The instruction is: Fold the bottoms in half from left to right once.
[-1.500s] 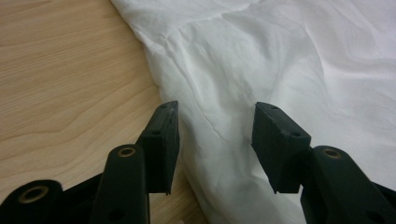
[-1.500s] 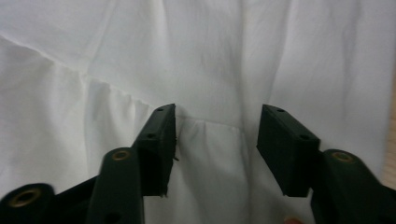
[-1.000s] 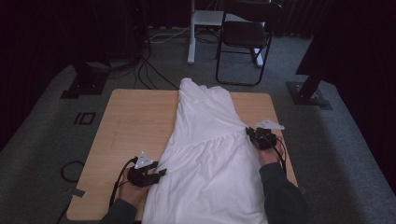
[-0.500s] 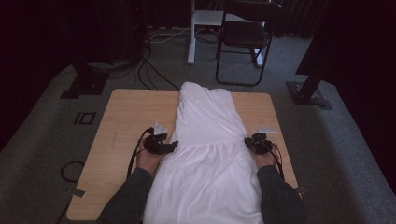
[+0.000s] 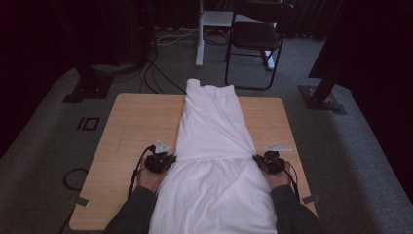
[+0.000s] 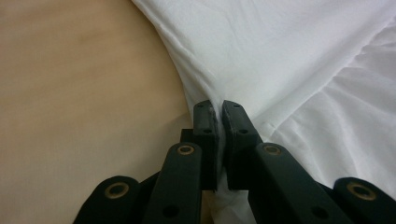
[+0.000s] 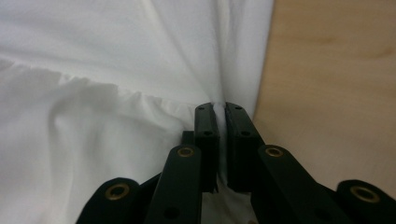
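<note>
White dress [image 5: 214, 161] spread flat, long axis running straight away from both claws toward the far table edge, near end hanging off toward the person. Left gripper [image 5: 163, 161] just closed, pinching the dress's left edge at the gathered seam; right gripper [image 5: 263, 162] clamped on the opposite edge. Bare wooden table [image 5: 131, 131] outside each. No containers.

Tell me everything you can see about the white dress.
The dress is plain white, soft-looking cloth, spread flat lengthwise down the middle of the wooden table, narrow part far, wider skirt near. A gathered seam crosses its middle. The left tool and right tool each pinch an edge at that seam.
</note>
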Demonstrator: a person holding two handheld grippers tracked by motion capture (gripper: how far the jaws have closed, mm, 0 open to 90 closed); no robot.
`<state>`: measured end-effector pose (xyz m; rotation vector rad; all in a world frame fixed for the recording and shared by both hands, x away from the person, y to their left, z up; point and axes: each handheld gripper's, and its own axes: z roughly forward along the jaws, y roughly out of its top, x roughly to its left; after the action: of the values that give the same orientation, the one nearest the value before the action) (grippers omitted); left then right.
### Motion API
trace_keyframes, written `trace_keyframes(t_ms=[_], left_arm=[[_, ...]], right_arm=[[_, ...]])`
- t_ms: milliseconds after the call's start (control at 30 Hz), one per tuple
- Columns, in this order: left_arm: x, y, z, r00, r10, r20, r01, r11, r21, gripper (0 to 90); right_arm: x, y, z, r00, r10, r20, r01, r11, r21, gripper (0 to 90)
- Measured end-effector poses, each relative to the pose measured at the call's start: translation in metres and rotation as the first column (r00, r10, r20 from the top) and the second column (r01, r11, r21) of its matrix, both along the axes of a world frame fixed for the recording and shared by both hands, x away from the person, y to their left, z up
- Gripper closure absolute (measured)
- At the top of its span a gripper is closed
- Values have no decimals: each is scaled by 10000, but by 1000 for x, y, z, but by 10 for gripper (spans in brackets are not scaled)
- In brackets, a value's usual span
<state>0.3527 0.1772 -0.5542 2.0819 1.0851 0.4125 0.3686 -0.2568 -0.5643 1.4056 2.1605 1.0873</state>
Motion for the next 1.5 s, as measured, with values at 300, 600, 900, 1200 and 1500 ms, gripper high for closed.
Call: trace_keyframes(t_ms=[300,600,900,1200,1500], left_arm=[[-70,13,-3,9982,-605,1,605,9982,46,776],[-52,15,12,9964,-447,727,491,9970,-606,561],[-49,5,5,9944,-863,614,898,9943,-578,561],[-51,2,-1,9916,-1238,379,1261,9899,-649,534],[-56,-3,-6,9907,-1343,225,1354,9893,-549,501]], right_arm=[[-76,4,0,9953,756,-611,-737,9967,327,803],[-40,9,45,9913,1110,701,-1153,9915,608,541],[45,52,40,9836,1781,278,-1795,9817,636,623],[107,97,19,9835,1798,-200,-1778,9811,767,509],[88,84,50,9787,1633,1242,-1771,9781,1094,890]])
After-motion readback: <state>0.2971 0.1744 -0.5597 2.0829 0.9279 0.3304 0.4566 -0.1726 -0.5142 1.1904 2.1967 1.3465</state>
